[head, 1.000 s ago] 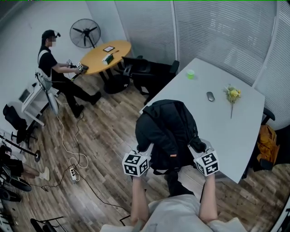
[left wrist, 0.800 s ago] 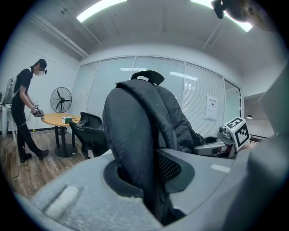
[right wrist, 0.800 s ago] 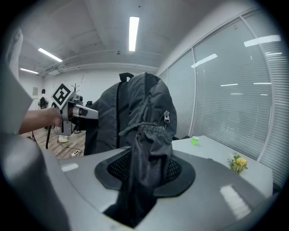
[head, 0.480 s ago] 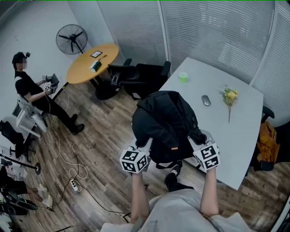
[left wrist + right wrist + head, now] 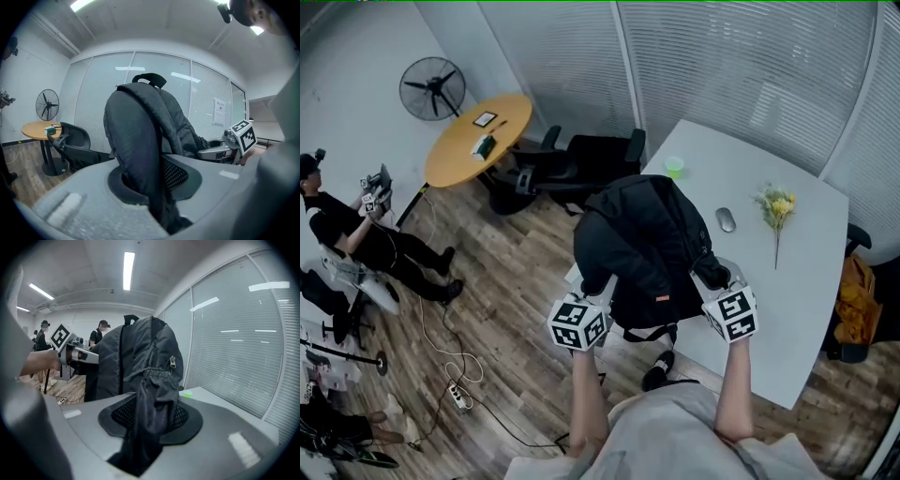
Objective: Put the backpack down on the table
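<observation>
Both tools grip fabric: the left gripper (image 5: 598, 285) and the right gripper (image 5: 713, 277) each pinch one side of the single black backpack (image 5: 645, 242), held up over the white table's (image 5: 792, 281) near edge. On it lie one green cup (image 5: 674, 167), one mouse (image 5: 725, 219) and one flower (image 5: 777, 208).

The right gripper (image 5: 149, 418) has its jaws clamped on a gathered fold of backpack (image 5: 136, 348) fabric. The backpack stands upright ahead, with a zipper pull (image 5: 173, 362) hanging on its right face. The left gripper (image 5: 91, 357) meets its left side. A green cup (image 5: 187, 393) sits on the table (image 5: 220, 401) beyond. Blinds (image 5: 239, 343) fill the right.
</observation>
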Tool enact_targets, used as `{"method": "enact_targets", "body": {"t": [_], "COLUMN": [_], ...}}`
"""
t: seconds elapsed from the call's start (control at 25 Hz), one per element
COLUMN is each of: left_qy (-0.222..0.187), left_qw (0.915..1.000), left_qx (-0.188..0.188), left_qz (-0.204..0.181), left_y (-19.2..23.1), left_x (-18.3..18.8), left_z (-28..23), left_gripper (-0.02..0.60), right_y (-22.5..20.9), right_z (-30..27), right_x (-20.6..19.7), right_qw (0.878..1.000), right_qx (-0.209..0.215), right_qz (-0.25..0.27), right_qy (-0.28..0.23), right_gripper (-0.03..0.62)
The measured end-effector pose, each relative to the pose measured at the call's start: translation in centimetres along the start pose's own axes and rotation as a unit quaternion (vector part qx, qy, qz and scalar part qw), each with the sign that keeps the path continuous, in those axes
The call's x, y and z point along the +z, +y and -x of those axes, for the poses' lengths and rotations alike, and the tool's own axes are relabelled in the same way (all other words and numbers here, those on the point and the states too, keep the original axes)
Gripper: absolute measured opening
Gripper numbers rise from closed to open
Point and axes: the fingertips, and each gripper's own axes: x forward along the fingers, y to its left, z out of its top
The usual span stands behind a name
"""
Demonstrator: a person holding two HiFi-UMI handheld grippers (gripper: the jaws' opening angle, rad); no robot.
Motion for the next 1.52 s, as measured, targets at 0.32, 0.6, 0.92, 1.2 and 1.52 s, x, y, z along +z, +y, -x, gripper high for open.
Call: {"method": "enact_targets", "body": {"t": [0.32, 0.6, 0.92, 1.2, 1.52], "left_qy": [-0.02, -0.023, 0.035, 0.07, 0.086], "left_qw": [0.9995, 0.9991, 0.999, 0.9944, 0.9914], "left_qx": [0.008, 0.01, -0.023, -0.031, -0.017], "left_qz": [-0.024, -0.033, 0.018, 0.074, 0.097], "left_y": [3.7, 5.0, 3.7, 3.6, 4.7], "left_x": [4.5, 6.4, -0.6, -6.6, -9.1], "left_z": [-4.4, -6.6, -9.4, -10.8, -11.8], "left_gripper": [0.069, 0.069, 0.069, 0.069, 0.069], "right_y": [-4.2, -6.0, -6.8, -6.5, -6.4], "right_z": [-5.2, -7.0, -7.2, -7.9, -10.0], "right_x": [4.0, 5.2, -2.1, -7.5, -10.8], "right_qw": [1.0, 0.999, 0.999, 0.994, 0.989], "right_qx": [0.002, 0.003, 0.008, 0.014, 0.018], "right_qz": [0.012, -0.001, -0.043, -0.061, -0.076], "right_qy": [-0.028, -0.042, 0.03, 0.088, 0.123], "right_gripper": [0.133, 0.133, 0.135, 0.135, 0.135]}}
